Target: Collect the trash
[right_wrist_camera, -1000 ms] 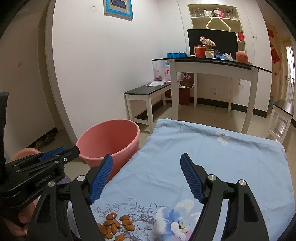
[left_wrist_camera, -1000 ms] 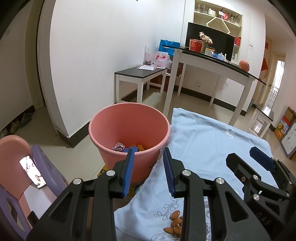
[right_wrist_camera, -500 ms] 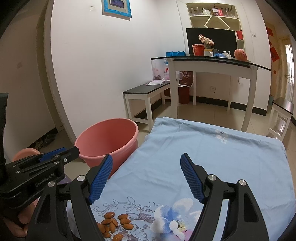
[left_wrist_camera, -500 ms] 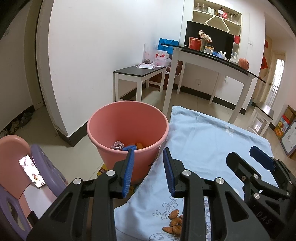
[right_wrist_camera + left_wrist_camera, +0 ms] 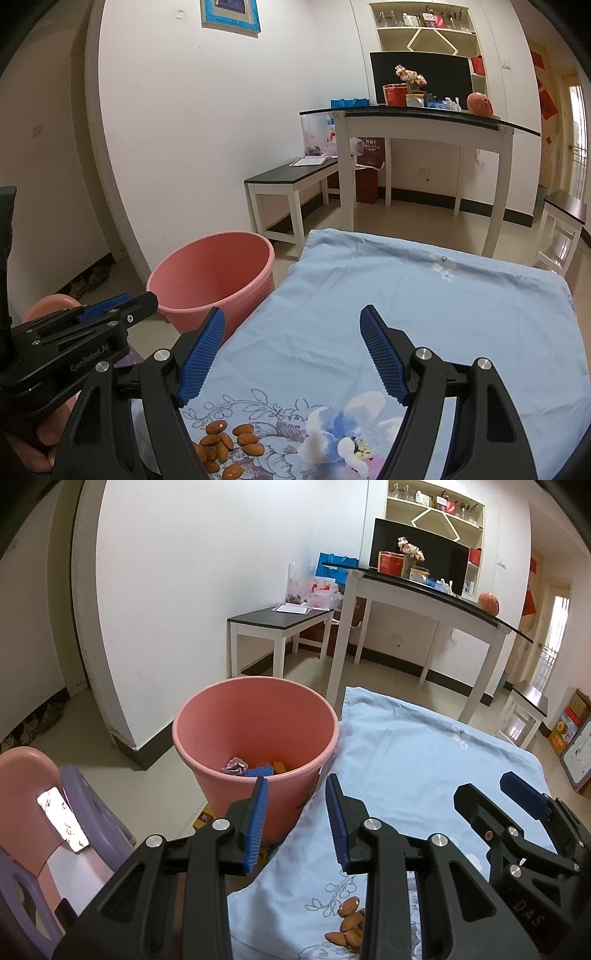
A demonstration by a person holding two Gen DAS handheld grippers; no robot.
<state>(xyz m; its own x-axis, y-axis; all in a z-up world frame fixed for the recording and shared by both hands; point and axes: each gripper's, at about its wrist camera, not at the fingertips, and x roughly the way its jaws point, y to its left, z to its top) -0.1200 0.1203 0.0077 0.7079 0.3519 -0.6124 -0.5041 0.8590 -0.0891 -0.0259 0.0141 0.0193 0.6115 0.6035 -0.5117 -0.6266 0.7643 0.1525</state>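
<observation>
The almonds are lying on the blue cloth, below and behind both sets of jaws. The right gripper is standing wide and empty, nearer them. The left gripper is standing narrow and empty, facing the pink bucket.

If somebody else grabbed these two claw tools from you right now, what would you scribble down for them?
Left gripper: jaws partly open, nothing between them, pointed at the near rim of the pink bin.
Right gripper: jaws wide open, empty, above the blue floral cloth.
Done: the bin already holds a crumpled wrapper and some orange bits.
Left: a pile of almonds lies at the cloth's near edge, close to both grippers. The rest of the visible cloth looks bare. Whether the almonds count as trash I cannot tell.
</observation>
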